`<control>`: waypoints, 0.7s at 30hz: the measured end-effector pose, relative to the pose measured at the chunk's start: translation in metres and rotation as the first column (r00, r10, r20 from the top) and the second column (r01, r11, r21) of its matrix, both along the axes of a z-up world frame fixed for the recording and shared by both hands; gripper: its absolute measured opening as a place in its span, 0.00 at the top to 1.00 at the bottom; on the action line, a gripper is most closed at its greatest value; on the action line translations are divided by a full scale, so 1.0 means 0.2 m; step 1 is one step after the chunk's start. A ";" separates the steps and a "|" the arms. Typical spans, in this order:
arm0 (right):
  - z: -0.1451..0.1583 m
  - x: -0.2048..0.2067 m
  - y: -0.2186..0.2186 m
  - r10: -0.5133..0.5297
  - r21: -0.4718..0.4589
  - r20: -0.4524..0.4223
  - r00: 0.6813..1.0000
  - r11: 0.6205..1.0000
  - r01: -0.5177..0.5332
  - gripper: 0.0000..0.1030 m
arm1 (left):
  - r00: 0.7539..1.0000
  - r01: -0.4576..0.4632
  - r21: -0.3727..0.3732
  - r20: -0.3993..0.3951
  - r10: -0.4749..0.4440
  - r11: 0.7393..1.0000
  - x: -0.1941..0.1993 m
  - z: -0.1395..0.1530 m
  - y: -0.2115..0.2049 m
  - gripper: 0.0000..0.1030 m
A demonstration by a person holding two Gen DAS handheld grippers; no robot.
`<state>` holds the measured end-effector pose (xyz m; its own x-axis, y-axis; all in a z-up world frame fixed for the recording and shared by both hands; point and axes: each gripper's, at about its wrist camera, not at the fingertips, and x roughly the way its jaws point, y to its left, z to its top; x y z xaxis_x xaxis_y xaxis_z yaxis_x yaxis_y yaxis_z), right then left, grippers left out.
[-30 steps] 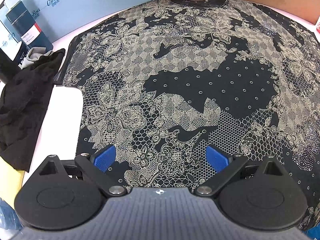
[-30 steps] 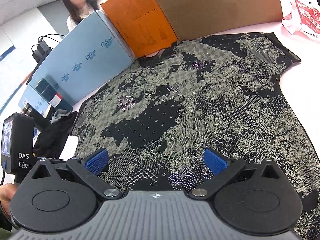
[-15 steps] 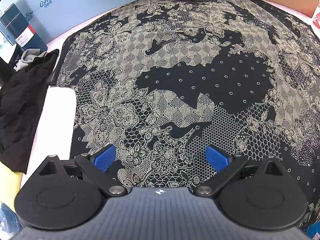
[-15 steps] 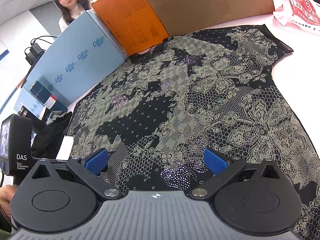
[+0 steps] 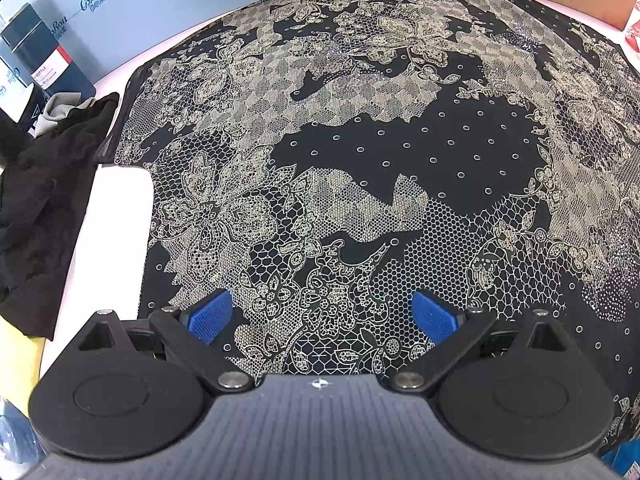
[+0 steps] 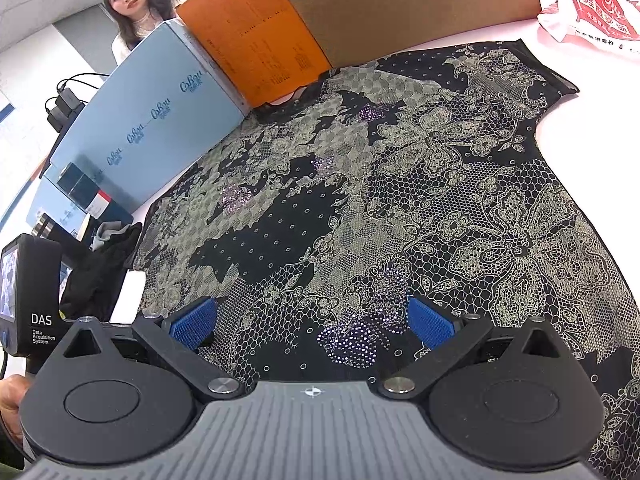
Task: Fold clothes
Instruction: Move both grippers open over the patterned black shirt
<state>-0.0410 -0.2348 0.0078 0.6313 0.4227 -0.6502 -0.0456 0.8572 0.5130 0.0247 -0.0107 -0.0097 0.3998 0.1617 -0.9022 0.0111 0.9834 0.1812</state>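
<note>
A black top with a beige lace and flower print lies spread flat on the white table, its neckline at the far edge; it also fills the right wrist view. My left gripper is open and empty, hovering over the garment's near left part by the hem. My right gripper is open and empty, over the near hem close to a patch of purple rhinestones. Both sleeves lie flat at the sides.
A pile of black clothing lies left of the garment. A light blue box, an orange box and a brown cardboard box line the far edge. A red and white bag sits far right. A person stands behind.
Both grippers have shifted slightly over the garment, the left a little toward its left edge. Both stay open and the garment has not moved.
</note>
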 end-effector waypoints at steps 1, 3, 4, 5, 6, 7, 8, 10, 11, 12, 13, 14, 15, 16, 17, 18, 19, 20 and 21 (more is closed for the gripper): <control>0.00 0.00 0.00 -0.001 0.000 -0.001 1.000 1.000 0.001 0.00 | 1.000 0.001 0.001 -0.001 -0.001 1.000 0.00 0.00 0.00 0.06; 0.00 0.00 0.00 -0.003 0.001 -0.003 1.000 1.000 0.003 0.00 | 1.000 0.002 0.003 -0.003 -0.002 1.000 0.00 0.00 0.00 0.06; 0.00 0.00 0.00 -0.004 0.002 -0.004 1.000 1.000 0.004 0.00 | 1.000 0.002 0.003 -0.004 -0.002 1.000 0.00 0.00 0.00 0.06; 0.00 0.00 0.00 -0.005 0.002 -0.005 1.000 1.000 0.005 0.00 | 1.000 0.002 0.003 -0.005 -0.002 1.000 0.00 -0.01 0.00 0.06; -0.01 0.00 -0.01 -0.006 0.002 -0.007 1.000 1.000 0.006 0.00 | 1.000 0.002 0.003 -0.005 -0.002 1.000 0.00 -0.01 0.00 0.06; -0.01 0.00 -0.01 -0.008 0.003 -0.008 1.000 1.000 0.008 0.00 | 1.000 0.002 0.003 -0.006 -0.002 1.000 0.00 -0.01 0.00 0.06; -0.01 0.00 -0.01 -0.009 0.003 -0.010 1.000 1.000 0.009 0.00 | 1.000 0.003 0.003 -0.007 -0.003 1.000 0.00 -0.01 0.00 0.06; -0.01 0.00 -0.01 -0.011 0.003 -0.012 1.000 1.000 0.012 0.00 | 1.000 0.003 0.004 -0.008 -0.003 1.000 0.00 -0.01 0.00 0.06; -0.01 0.00 -0.01 -0.013 0.004 -0.013 1.000 1.000 0.013 0.00 | 1.000 0.003 0.004 -0.009 -0.003 1.000 0.00 -0.01 0.00 0.06; -0.01 0.00 -0.01 -0.014 0.004 -0.013 1.000 1.000 0.014 0.00 | 1.000 0.004 0.004 -0.009 -0.004 1.000 0.00 -0.01 0.00 0.06; -0.01 0.00 -0.02 -0.015 0.005 -0.014 1.000 1.000 0.015 0.00 | 1.000 0.004 0.005 -0.009 -0.004 1.000 0.00 -0.01 -0.01 0.06; -0.01 0.00 -0.02 -0.016 0.005 -0.015 1.000 1.000 0.016 0.00 | 1.000 0.004 0.005 -0.009 -0.004 1.000 0.00 -0.01 -0.01 0.06; -0.01 0.00 -0.02 -0.018 0.005 -0.016 1.000 1.000 0.018 0.00 | 1.000 0.004 0.005 -0.009 -0.004 1.000 0.00 -0.01 -0.01 0.06; -0.01 0.00 -0.02 -0.019 0.005 -0.017 1.000 1.000 0.019 0.00 | 1.000 0.005 0.005 -0.009 -0.005 1.000 0.00 -0.01 -0.01 0.06; -0.01 0.00 -0.02 -0.020 0.005 -0.018 1.000 1.000 0.020 0.00 | 1.000 0.005 0.005 -0.010 -0.005 1.000 0.00 -0.01 -0.01 0.06; -0.02 0.00 -0.02 -0.022 0.006 -0.020 1.000 1.000 0.022 0.00 | 1.000 0.004 0.005 -0.010 -0.004 1.000 0.00 -0.01 -0.01 0.06; -0.02 0.00 -0.02 -0.024 0.006 -0.021 0.999 1.000 0.024 0.00 | 1.000 0.004 0.005 -0.010 -0.004 1.000 0.00 -0.02 -0.01 0.06; -0.02 0.00 -0.02 -0.025 0.006 -0.023 0.999 1.000 0.025 0.00 | 1.000 0.005 0.005 -0.011 -0.005 1.000 0.00 -0.01 -0.01 0.06; -0.02 0.00 -0.02 -0.026 0.006 -0.024 0.999 1.000 0.026 0.00 | 1.000 0.005 0.005 -0.011 -0.005 1.000 0.00 -0.02 -0.01 0.06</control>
